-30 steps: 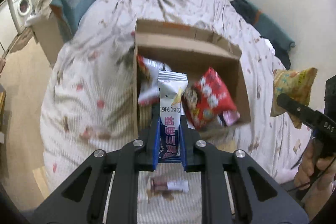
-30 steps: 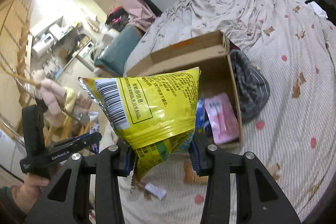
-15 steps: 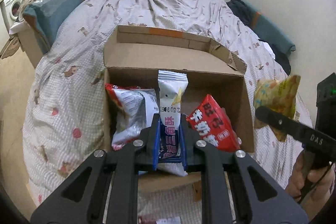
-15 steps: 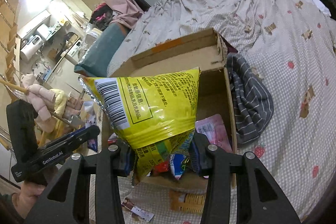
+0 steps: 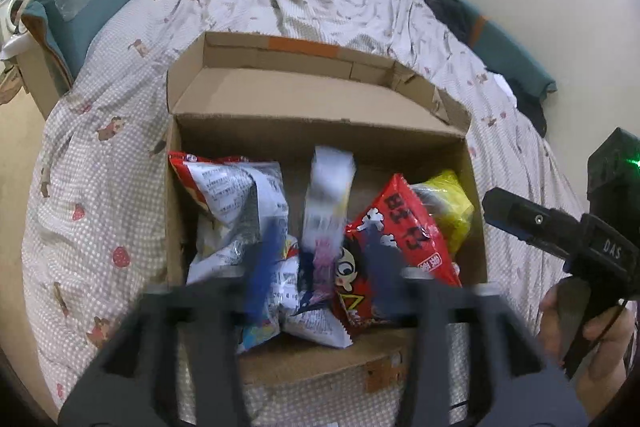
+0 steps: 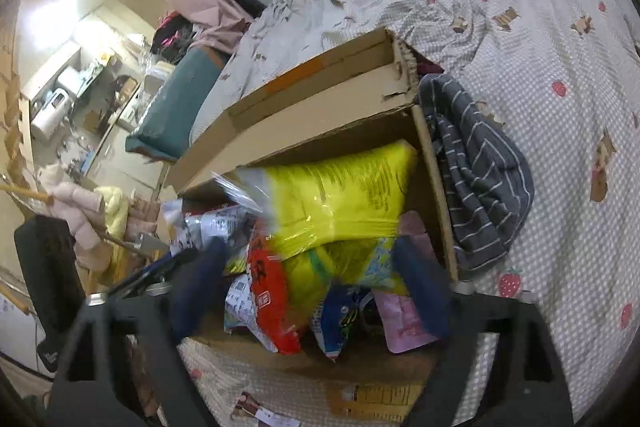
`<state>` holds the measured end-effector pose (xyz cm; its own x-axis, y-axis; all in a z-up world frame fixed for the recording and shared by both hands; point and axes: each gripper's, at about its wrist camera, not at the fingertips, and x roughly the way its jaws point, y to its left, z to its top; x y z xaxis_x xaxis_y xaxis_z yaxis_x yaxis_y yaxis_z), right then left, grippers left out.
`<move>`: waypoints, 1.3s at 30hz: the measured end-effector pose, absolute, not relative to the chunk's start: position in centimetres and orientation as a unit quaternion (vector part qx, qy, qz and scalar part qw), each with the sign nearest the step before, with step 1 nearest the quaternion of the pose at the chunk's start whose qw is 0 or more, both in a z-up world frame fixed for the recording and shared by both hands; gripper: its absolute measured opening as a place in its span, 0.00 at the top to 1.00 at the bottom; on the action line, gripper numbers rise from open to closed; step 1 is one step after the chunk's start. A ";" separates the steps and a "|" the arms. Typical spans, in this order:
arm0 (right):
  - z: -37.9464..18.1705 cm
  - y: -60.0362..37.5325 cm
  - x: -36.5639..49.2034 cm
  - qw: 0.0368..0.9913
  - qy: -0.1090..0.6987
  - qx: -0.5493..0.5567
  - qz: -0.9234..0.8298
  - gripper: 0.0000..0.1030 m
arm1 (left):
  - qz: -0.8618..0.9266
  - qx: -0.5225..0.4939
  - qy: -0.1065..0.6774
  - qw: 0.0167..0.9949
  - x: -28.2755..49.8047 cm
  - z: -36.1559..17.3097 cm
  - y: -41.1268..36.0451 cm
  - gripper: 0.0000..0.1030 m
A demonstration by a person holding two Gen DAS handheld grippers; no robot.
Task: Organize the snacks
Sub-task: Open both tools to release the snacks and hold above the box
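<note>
Snacks pile up inside brown cardboard box (image 5: 320, 99) on the bed: left gripper (image 5: 320, 267) spread, white-blue packet (image 5: 326, 203) dropping; right gripper (image 6: 316, 267) spread, yellow crinkly bag (image 6: 336, 199) landing. Strays remain outside.

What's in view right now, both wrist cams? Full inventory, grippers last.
cardboard box: 1, brown, open, on the bed
slim packet: 1, white and blue, blurred, upright over the box between the left fingers
yellow bag: 1, yellow, blurred, in the box at its right side
red bag: 1, red, in the box, right of centre
white bag: 1, white with red edge, in the box, left
pink pouch: 1, pink, box near right corner
striped cloth: 1, grey, right of the box
bedspread: 1, checked with strawberries
left hand-held gripper: blurred, apparently open
right hand-held gripper: blurred, apparently open
</note>
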<state>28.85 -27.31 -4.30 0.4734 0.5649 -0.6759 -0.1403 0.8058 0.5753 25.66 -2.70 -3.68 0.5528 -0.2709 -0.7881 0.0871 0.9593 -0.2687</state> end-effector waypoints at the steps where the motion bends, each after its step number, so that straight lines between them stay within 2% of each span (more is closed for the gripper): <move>1: -4.5 -27.5 28.9 0.826 0.473 0.228 0.206 0.12 | -0.097 -0.102 0.460 0.877 25.5 -3.7 -2.7 0.32; 5: -4.7 -28.4 28.8 0.818 0.473 0.253 0.206 0.12 | -0.098 -0.104 0.466 0.873 25.4 -3.9 -2.7 0.31; 24: -4.7 -26.8 28.2 0.822 0.484 0.209 0.216 0.12 | -0.083 -0.099 0.449 0.884 24.7 -4.0 -2.3 0.31; 39: -3.1 -28.0 24.8 0.830 0.475 0.214 0.198 0.12 | -0.070 -0.088 0.452 0.885 21.1 -2.7 -1.8 0.31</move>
